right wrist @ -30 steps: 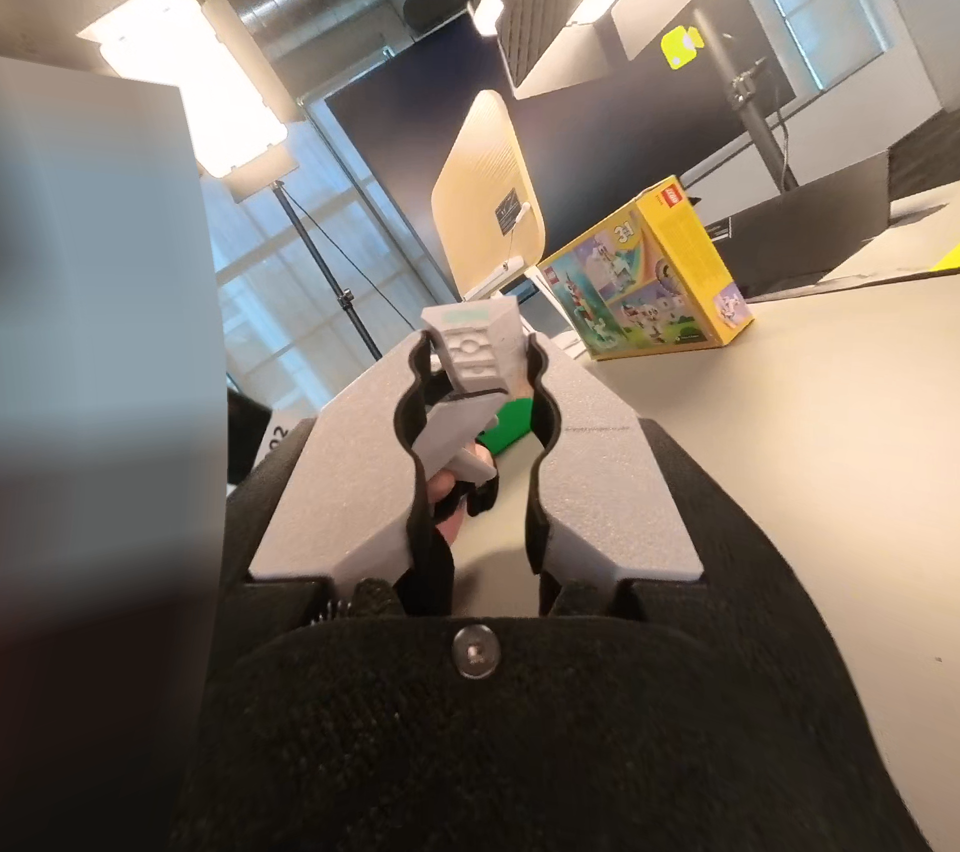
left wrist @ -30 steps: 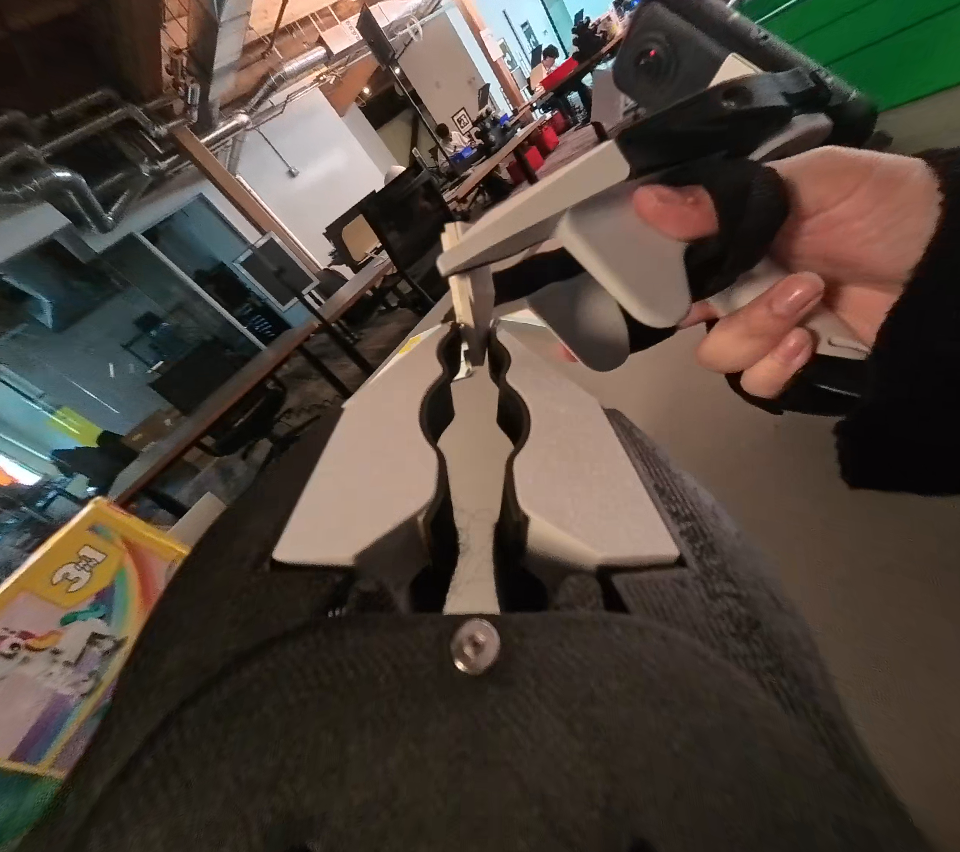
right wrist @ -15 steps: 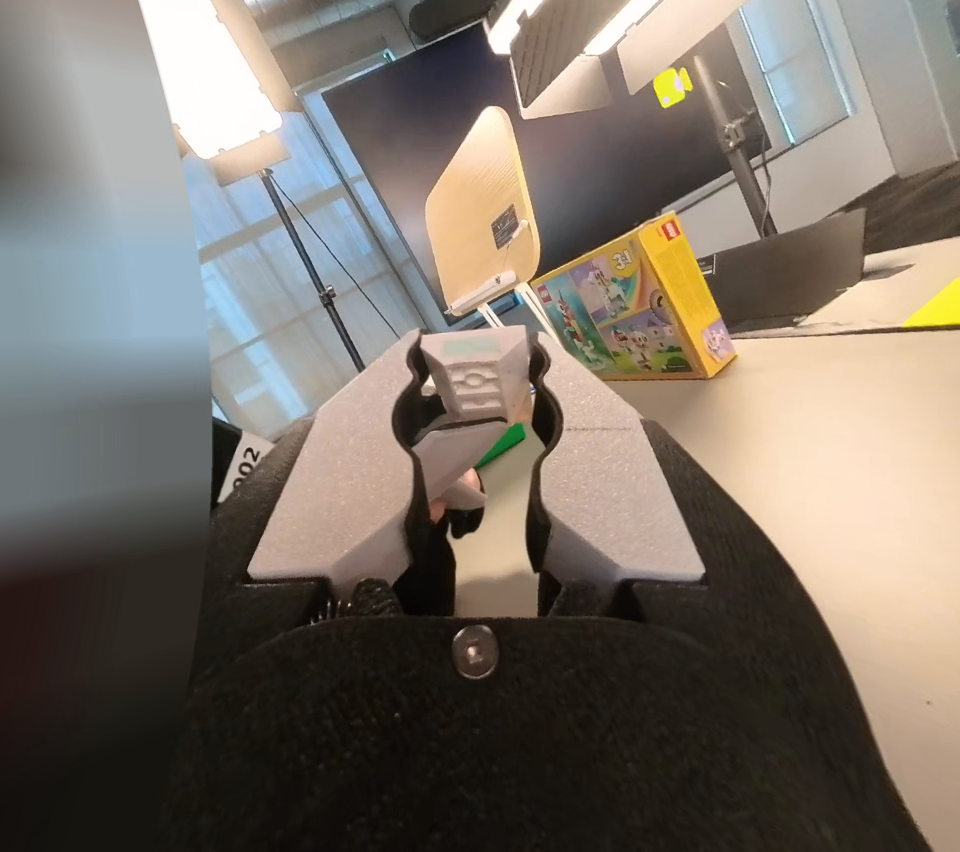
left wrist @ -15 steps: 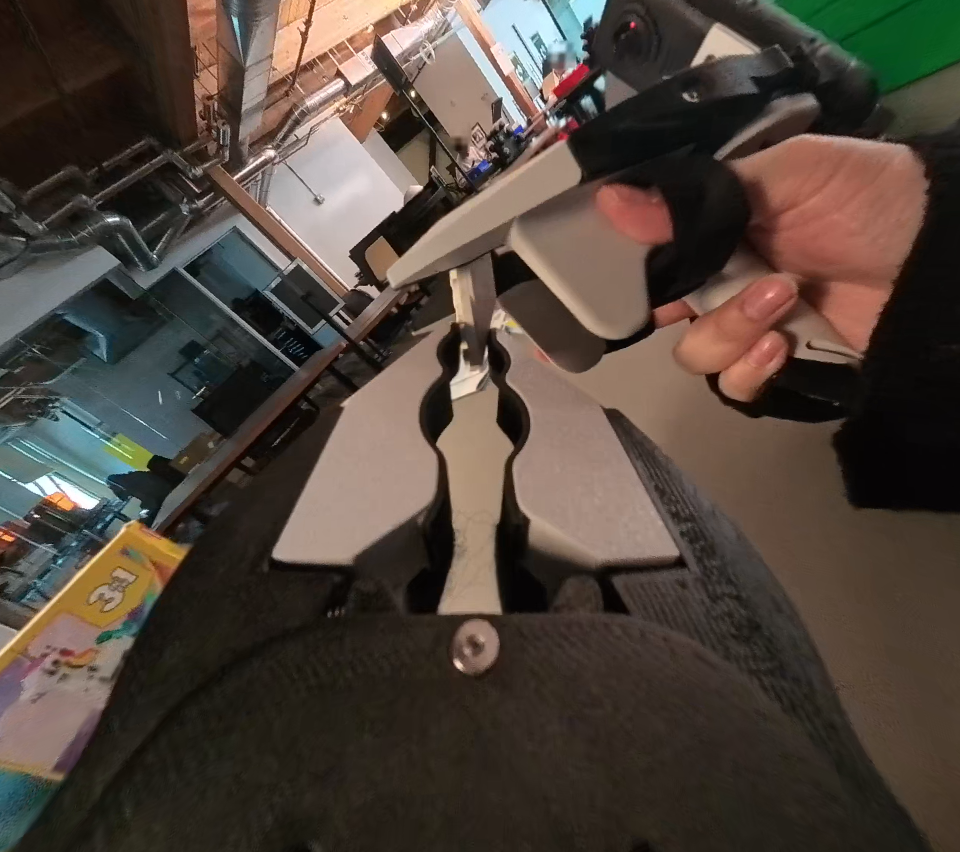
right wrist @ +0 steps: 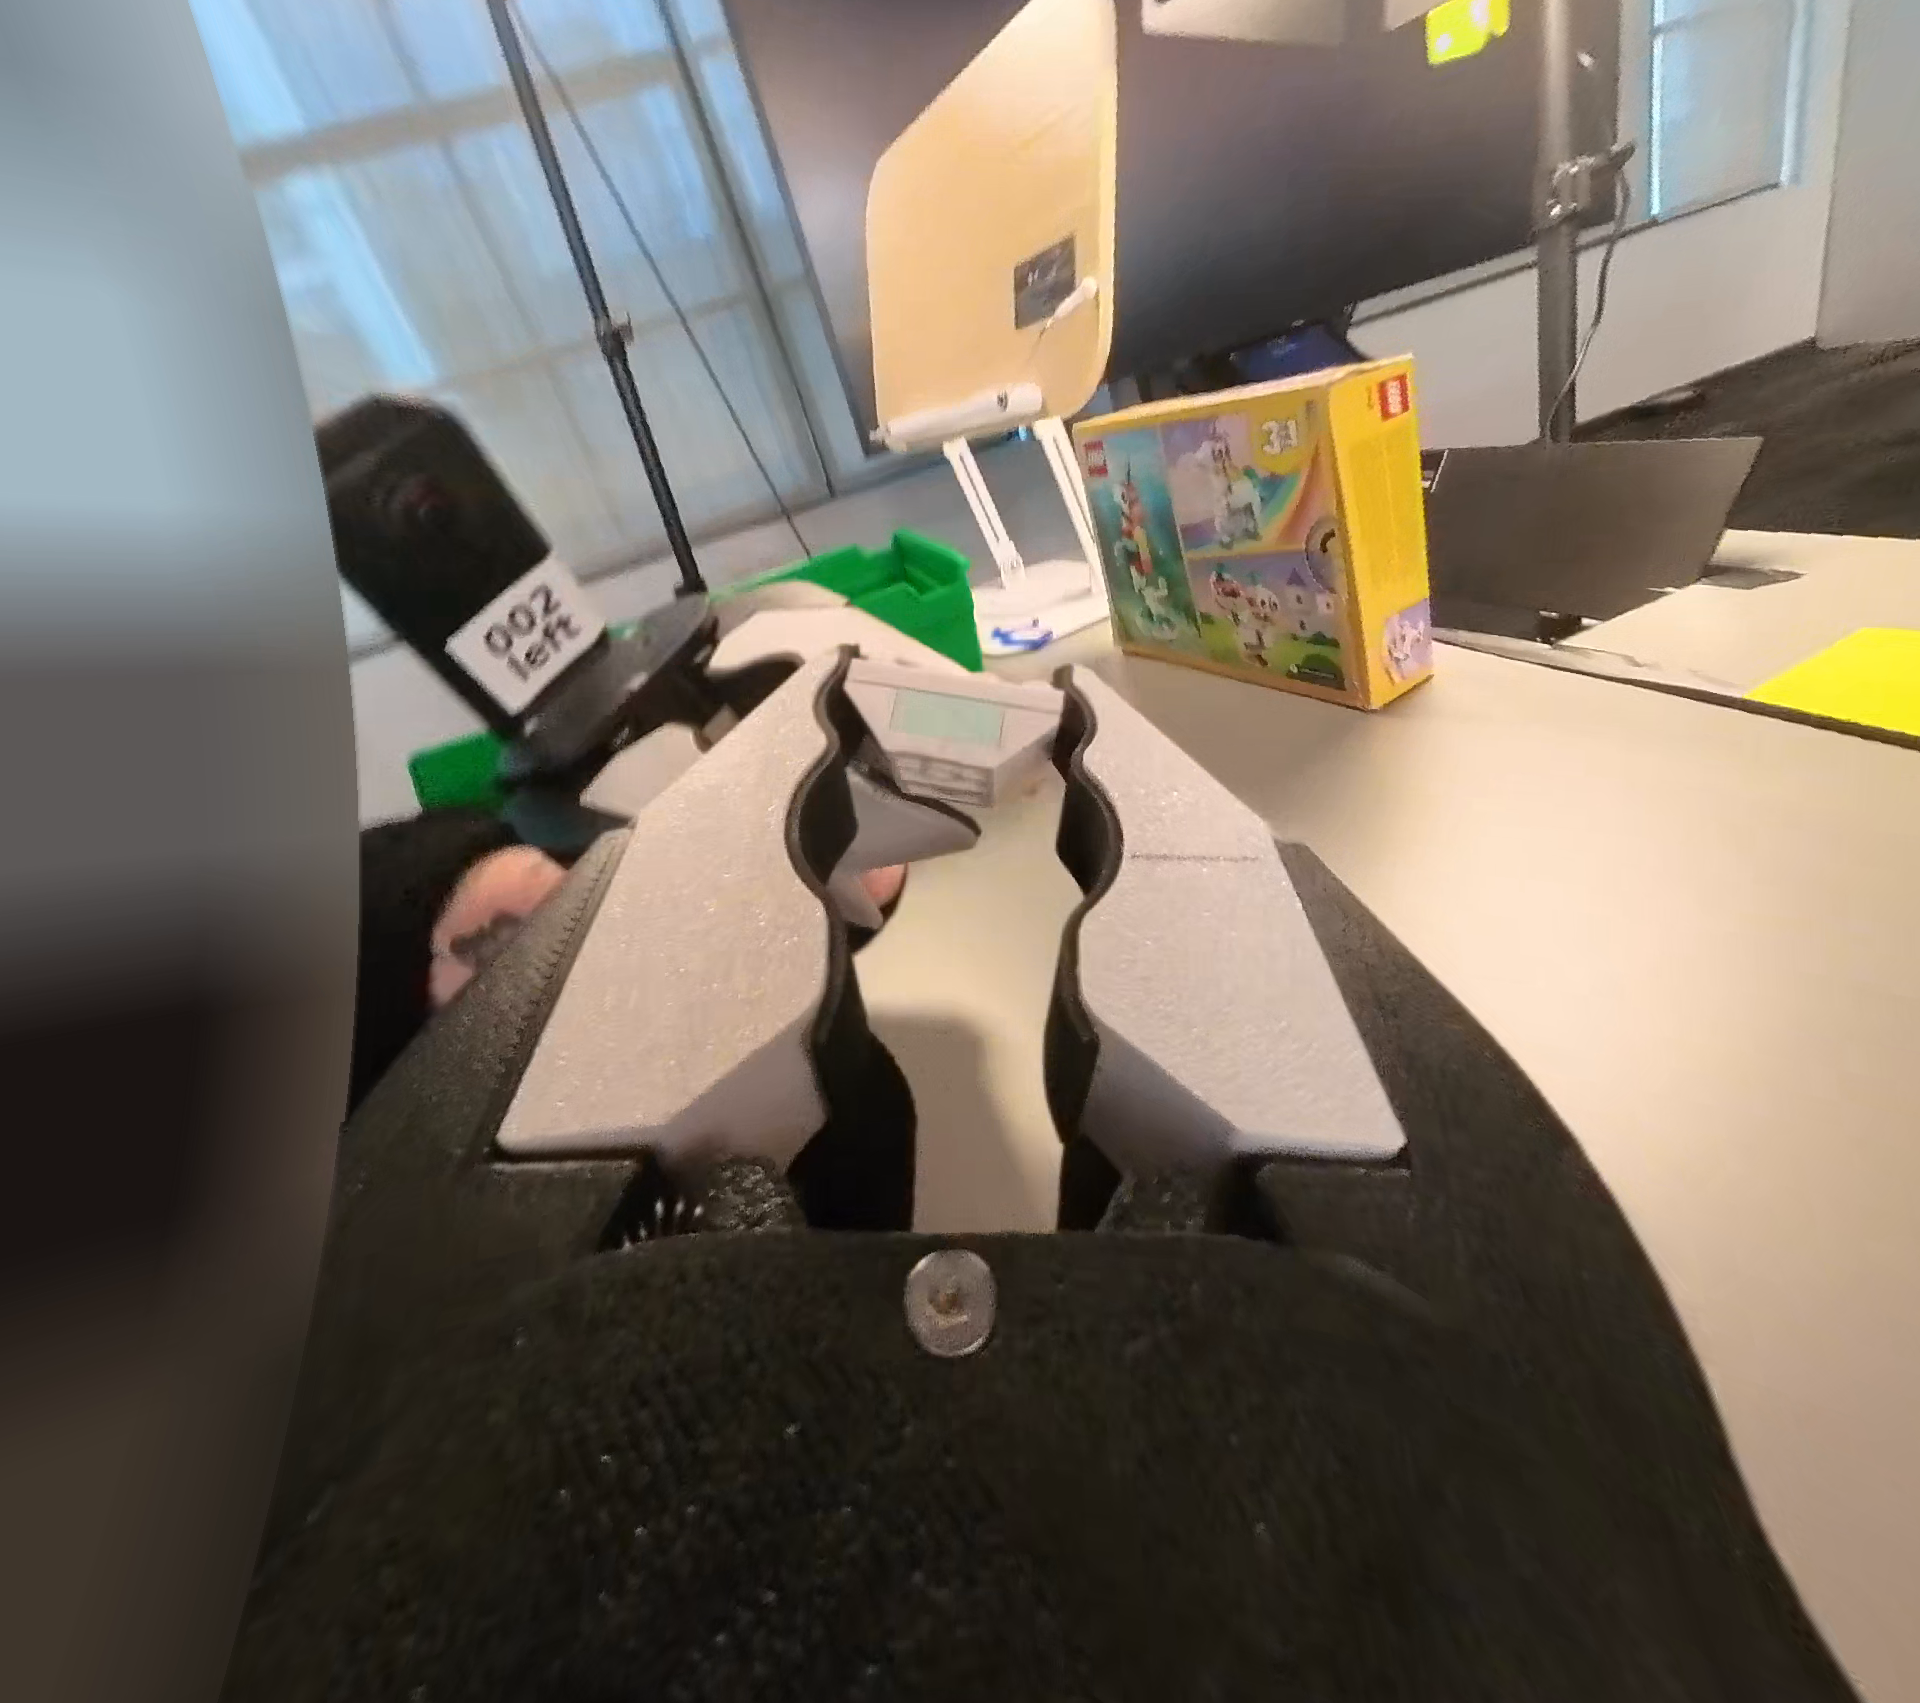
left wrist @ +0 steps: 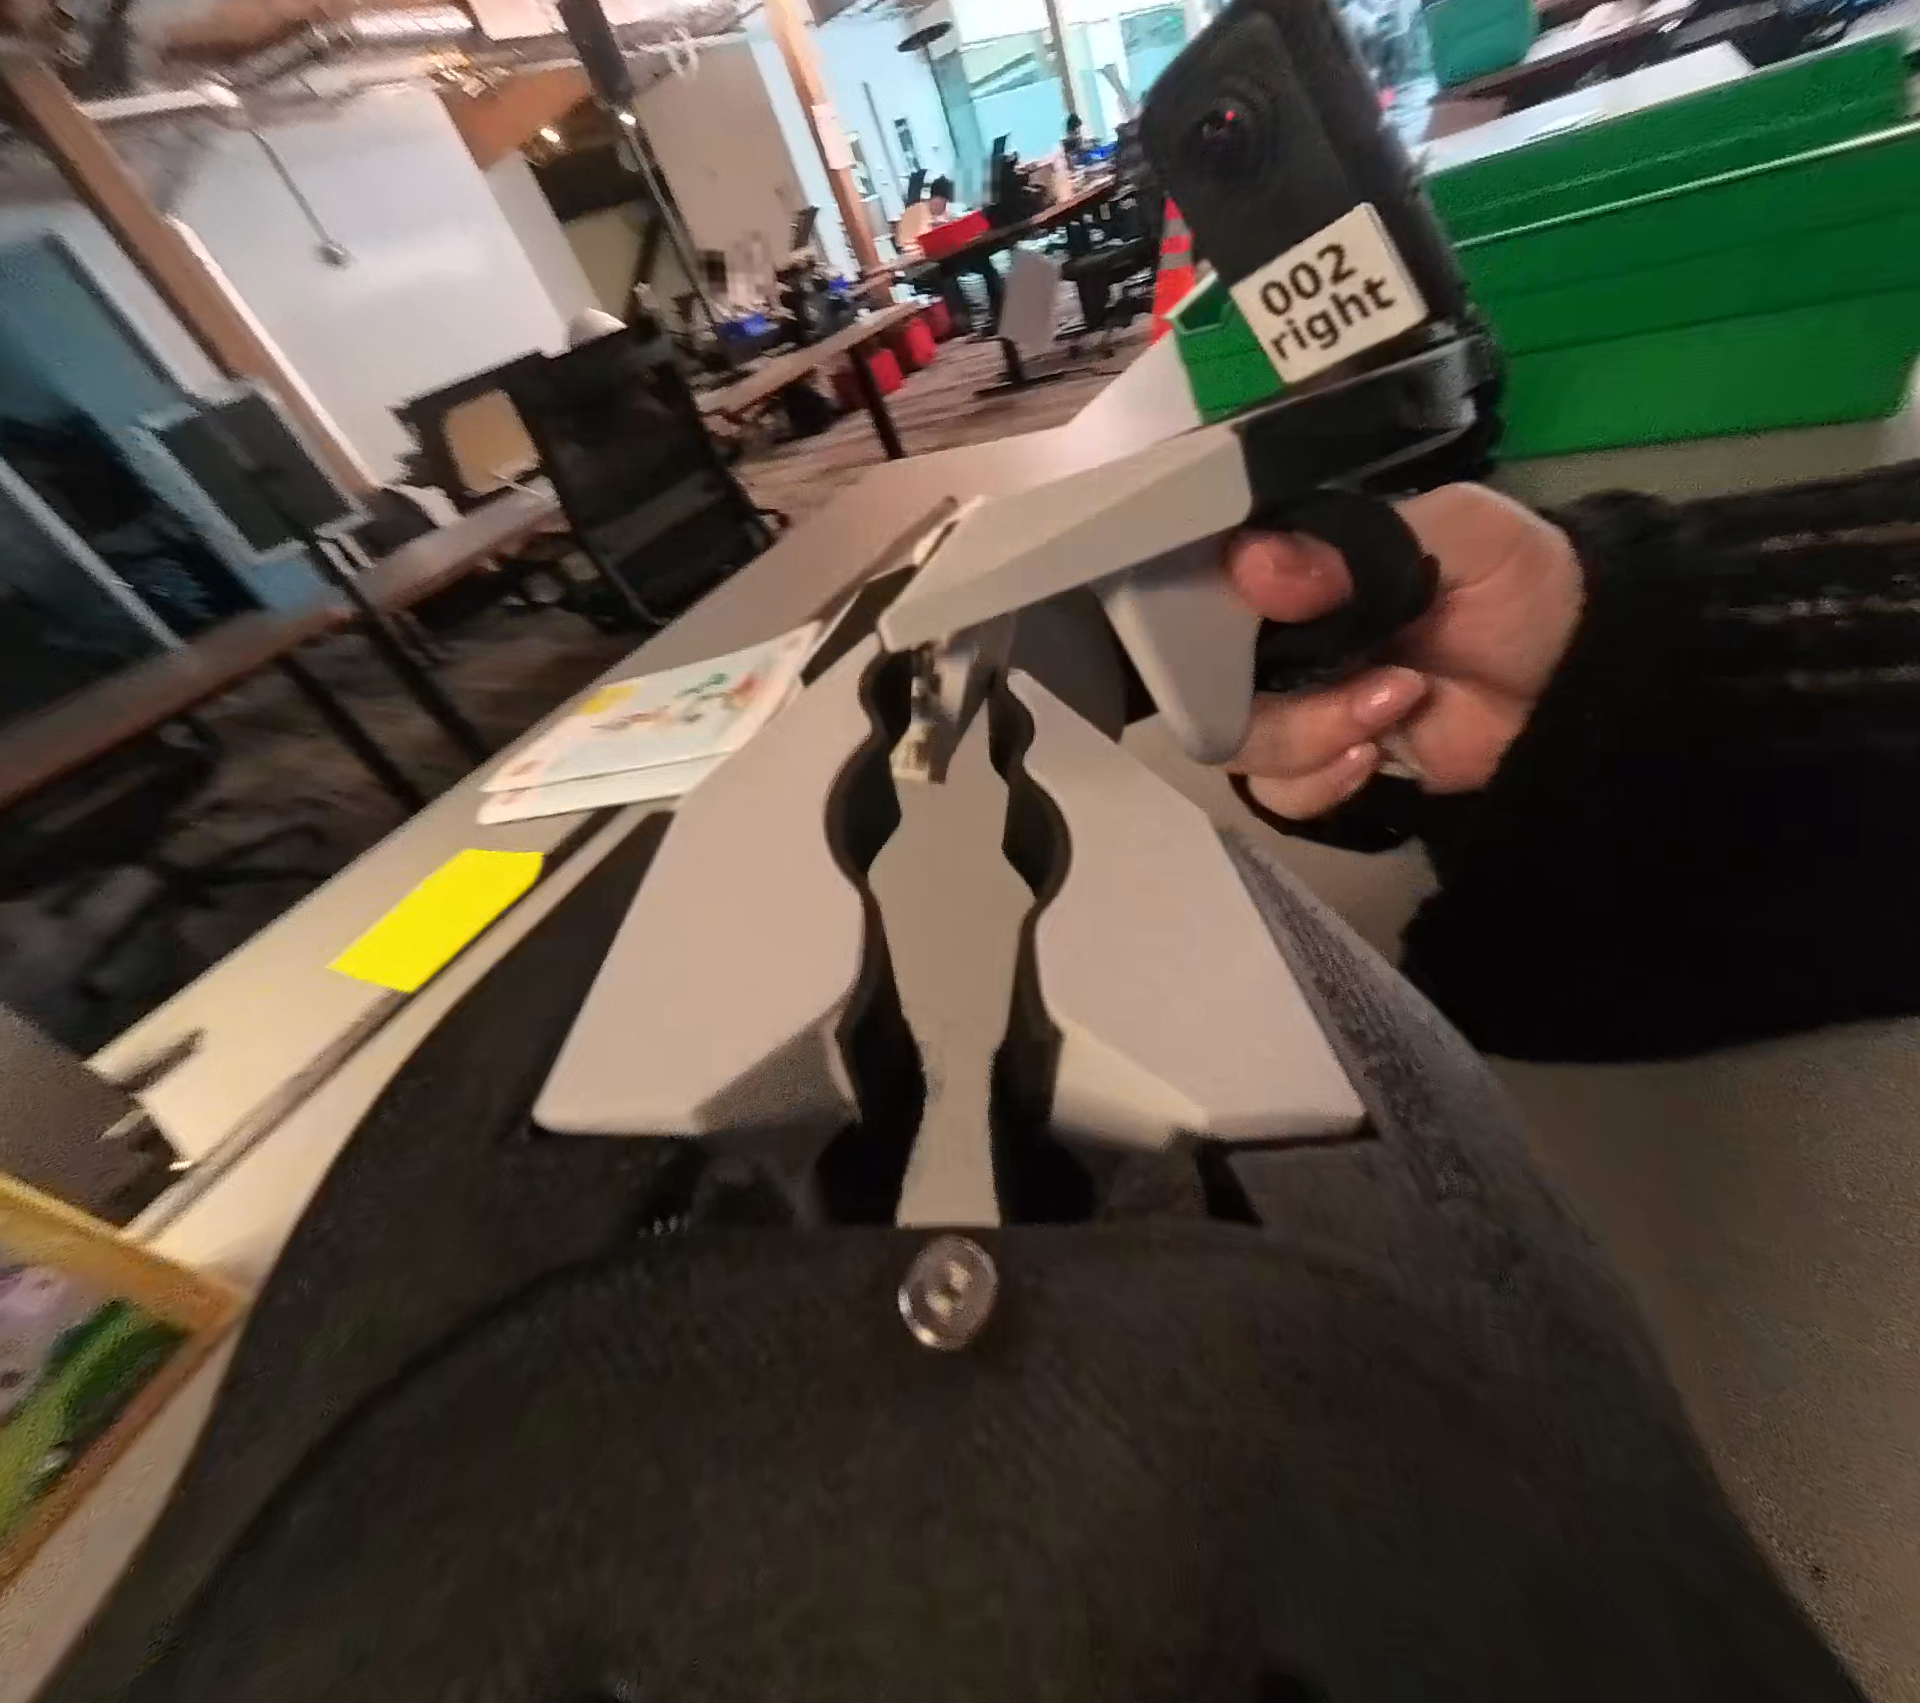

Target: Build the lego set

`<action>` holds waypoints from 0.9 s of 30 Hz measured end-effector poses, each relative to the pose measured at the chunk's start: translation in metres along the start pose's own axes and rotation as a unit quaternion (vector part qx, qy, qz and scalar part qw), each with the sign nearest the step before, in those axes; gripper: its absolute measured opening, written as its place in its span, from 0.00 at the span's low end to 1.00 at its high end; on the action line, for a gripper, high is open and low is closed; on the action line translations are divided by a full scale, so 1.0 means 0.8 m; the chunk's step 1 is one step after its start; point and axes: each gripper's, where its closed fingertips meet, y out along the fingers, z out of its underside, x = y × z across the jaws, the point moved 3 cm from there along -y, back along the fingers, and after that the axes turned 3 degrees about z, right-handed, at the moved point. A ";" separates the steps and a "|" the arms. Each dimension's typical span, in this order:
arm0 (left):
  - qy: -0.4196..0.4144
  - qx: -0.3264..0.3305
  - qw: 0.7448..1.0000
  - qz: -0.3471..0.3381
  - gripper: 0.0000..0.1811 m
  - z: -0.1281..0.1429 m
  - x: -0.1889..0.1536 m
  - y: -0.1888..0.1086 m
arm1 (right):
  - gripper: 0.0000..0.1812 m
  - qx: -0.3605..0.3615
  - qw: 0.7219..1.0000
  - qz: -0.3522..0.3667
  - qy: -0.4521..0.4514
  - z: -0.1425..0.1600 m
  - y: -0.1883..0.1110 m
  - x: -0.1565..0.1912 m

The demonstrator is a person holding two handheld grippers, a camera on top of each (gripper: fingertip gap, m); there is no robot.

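A small flat grey piece with a pale green panel sits between the tips of my right gripper, which is shut on it above the table. In the left wrist view the same piece shows edge-on, thin and pale, between the tips of my left gripper. The left jaws stand a little apart around it, and the right gripper's dark lower finger is in the same gap. A hand in a black sleeve holds the right gripper, which comes in from the right. One left finger lies under the piece.
On the beige table a yellow toy box stands at the back, next to a white stand with a wooden board and a green bin. A booklet, a yellow note and green crates are also there. Only a small space, under 4 cm, lies between the two pairs of fingers.
Both grippers have tilted down toward level, so the table now fills more of both views. My left jaws have spread slightly. The right gripper still grips the grey piece.
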 end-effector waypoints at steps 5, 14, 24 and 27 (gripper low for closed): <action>-0.063 -0.004 0.996 0.065 0.07 0.009 -0.007 0.000 | 0.19 0.069 0.996 -0.048 -0.038 0.013 -0.010 0.000; -0.067 0.047 0.978 0.189 0.05 0.033 -0.032 -0.004 | 0.10 0.199 0.967 -0.087 -0.130 0.042 -0.030 0.005; -0.055 0.169 0.974 0.139 0.06 0.076 -0.025 0.009 | 0.44 0.276 0.880 0.069 -0.380 0.060 -0.033 -0.013; -0.151 0.189 0.959 0.148 0.06 0.083 -0.017 0.009 | 0.46 0.327 0.782 0.098 -0.521 0.080 -0.030 -0.011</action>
